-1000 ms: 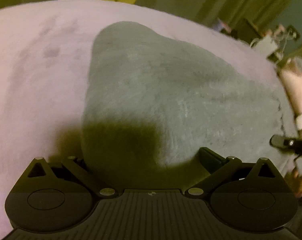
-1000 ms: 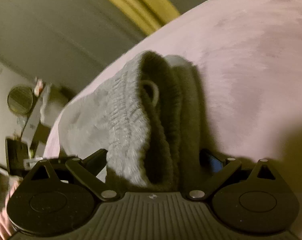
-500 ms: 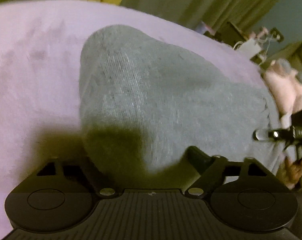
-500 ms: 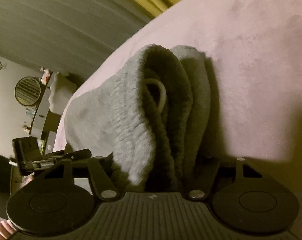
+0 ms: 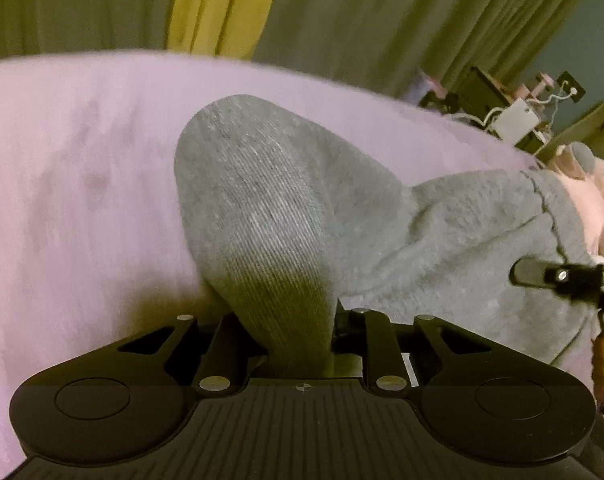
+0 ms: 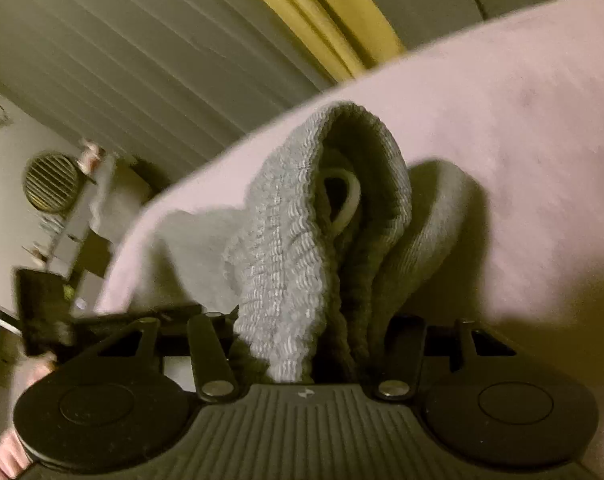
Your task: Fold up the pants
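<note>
Grey knit pants (image 5: 285, 200) lie on a pink bed cover (image 5: 81, 180). In the left wrist view a fold of the cloth rises off the cover into my left gripper (image 5: 297, 320), whose jaws are closing and pinch the fabric into a narrow strip. My right gripper (image 5: 542, 276) shows at the right edge of that view. In the right wrist view the ribbed waistband (image 6: 285, 240) with its white drawstring loop (image 6: 350, 200) is bunched and lifted between the closing jaws of my right gripper (image 6: 322, 332), which press on it.
Green-grey curtains (image 5: 382, 20) with a yellow strip hang behind the bed. A cluttered desk with cables (image 5: 514, 116) and a pink plush toy (image 5: 582, 184) sit at the right. A round slatted object (image 6: 51, 188) stands on furniture beyond the bed's left edge (image 6: 117, 280).
Both grippers went from wide open around the cloth to pinched on it. Both have risen, pulling the pants edge up off the cover.
</note>
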`<state>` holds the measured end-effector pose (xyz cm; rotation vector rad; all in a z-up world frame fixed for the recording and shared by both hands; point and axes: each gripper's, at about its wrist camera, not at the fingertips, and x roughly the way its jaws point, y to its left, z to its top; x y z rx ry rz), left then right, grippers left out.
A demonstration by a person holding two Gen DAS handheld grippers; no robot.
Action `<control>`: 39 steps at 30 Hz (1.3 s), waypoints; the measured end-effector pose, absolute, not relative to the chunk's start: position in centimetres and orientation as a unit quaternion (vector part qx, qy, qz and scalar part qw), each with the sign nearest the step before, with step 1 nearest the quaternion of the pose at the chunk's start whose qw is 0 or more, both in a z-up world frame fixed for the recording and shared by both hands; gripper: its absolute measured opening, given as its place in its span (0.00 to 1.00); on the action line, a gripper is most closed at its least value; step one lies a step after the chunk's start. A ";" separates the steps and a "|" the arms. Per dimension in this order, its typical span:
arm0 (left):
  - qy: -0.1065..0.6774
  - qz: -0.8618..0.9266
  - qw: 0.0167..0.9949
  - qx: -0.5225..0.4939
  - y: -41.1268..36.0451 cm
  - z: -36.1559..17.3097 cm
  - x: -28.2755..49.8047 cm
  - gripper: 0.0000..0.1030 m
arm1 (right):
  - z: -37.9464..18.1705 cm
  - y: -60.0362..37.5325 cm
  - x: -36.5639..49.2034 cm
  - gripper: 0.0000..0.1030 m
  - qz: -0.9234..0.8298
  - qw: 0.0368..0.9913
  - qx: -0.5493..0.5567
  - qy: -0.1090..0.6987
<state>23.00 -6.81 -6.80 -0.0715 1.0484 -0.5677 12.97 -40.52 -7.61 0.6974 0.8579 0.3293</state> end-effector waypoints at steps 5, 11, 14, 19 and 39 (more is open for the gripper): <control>0.451 -0.246 0.857 -0.046 -8.0 -3.4 26.3 0.22 | -5.5 -41.0 16.6 0.51 0.147 0.861 0.324 0.363; 0.458 -0.116 0.881 0.040 -9.0 -4.3 28.6 0.79 | -6.0 -41.1 20.1 0.76 0.032 0.882 0.269 0.386; 0.449 -0.104 0.883 0.086 -7.9 -5.0 26.0 0.88 | -6.0 -40.7 18.8 0.84 -0.014 0.896 0.230 0.380; 0.472 -0.121 0.869 0.089 -7.5 -8.0 21.5 0.94 | -6.4 -40.1 16.1 0.86 -0.008 0.901 0.210 0.379; 0.534 -0.050 0.844 0.014 -3.5 -9.6 11.5 0.95 | -8.7 -32.6 1.8 0.96 -0.026 0.903 0.064 0.423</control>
